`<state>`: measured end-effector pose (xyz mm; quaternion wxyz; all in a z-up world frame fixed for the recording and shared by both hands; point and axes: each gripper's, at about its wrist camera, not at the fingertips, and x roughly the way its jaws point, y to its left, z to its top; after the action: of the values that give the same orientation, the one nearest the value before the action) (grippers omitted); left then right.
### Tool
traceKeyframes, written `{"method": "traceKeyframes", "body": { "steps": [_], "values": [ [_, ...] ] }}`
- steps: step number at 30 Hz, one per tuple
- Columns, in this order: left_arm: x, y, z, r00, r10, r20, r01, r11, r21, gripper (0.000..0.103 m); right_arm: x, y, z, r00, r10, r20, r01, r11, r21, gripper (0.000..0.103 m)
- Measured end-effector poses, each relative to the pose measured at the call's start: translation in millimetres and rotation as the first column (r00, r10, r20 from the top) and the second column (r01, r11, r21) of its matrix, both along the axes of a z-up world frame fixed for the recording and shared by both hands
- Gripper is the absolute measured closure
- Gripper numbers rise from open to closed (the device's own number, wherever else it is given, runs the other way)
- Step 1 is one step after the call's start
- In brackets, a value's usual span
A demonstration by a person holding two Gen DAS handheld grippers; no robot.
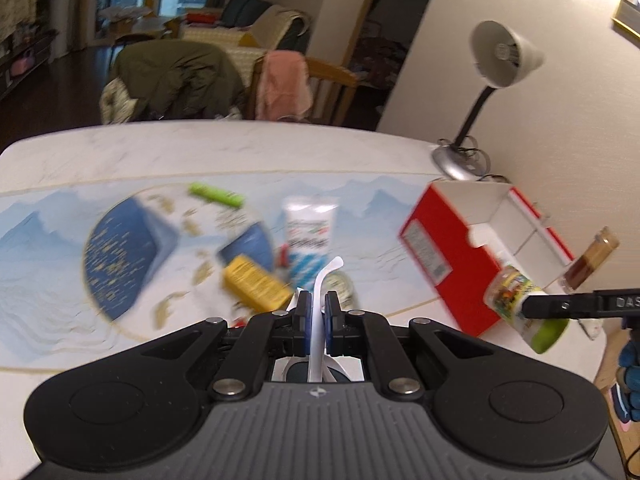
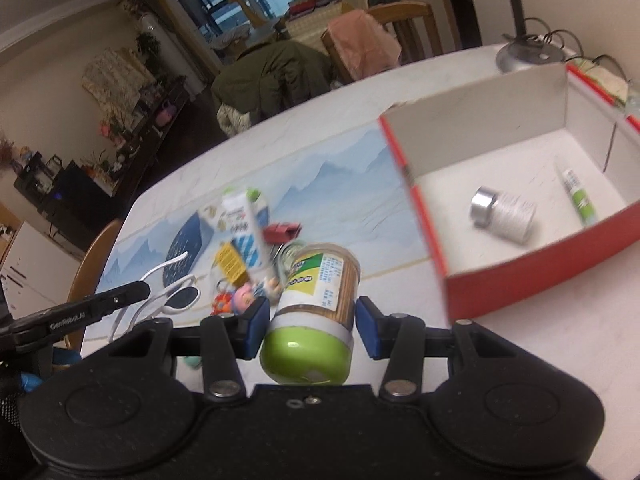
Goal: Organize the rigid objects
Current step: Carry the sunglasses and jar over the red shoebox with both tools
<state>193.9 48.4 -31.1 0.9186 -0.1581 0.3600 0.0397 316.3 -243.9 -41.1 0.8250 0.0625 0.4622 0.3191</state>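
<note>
My right gripper [image 2: 308,322] clamps a jar [image 2: 316,304] by its smooth, rigid, likely slippery sides; my left gripper [image 1: 316,312] pinches light, fragile glasses [image 1: 322,280] by one thin arm.

Dim, warm indoor light, heavy motion blur over the tabletop, fisheye bending at the edges.

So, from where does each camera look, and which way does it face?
Left wrist: sits on the left gripper, facing down over the table; its fingers clamp white sunglasses.
Right wrist: sits on the right gripper, facing the red box; its fingers hold a green-lidded jar.
Shared: box, jar, sunglasses, each other's gripper.
</note>
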Motion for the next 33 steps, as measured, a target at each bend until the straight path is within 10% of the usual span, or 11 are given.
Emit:
{"method": "traceKeyframes", "body": {
  "steps": [20, 33],
  "values": [
    [141, -140, 33, 0.980, -0.192, 0.042, 0.190, 0.980, 0.055, 0.097, 109, -84, 3, 0.991, -0.120, 0.062, 0.120, 0.993, 0.007, 0.060],
    [239, -215, 1, 0.954, -0.298, -0.037, 0.300, 0.949, 0.094, 0.097, 168, -122, -26, 0.978, -0.199, 0.062, 0.202, 0.977, -0.061, 0.060]
  ]
}}
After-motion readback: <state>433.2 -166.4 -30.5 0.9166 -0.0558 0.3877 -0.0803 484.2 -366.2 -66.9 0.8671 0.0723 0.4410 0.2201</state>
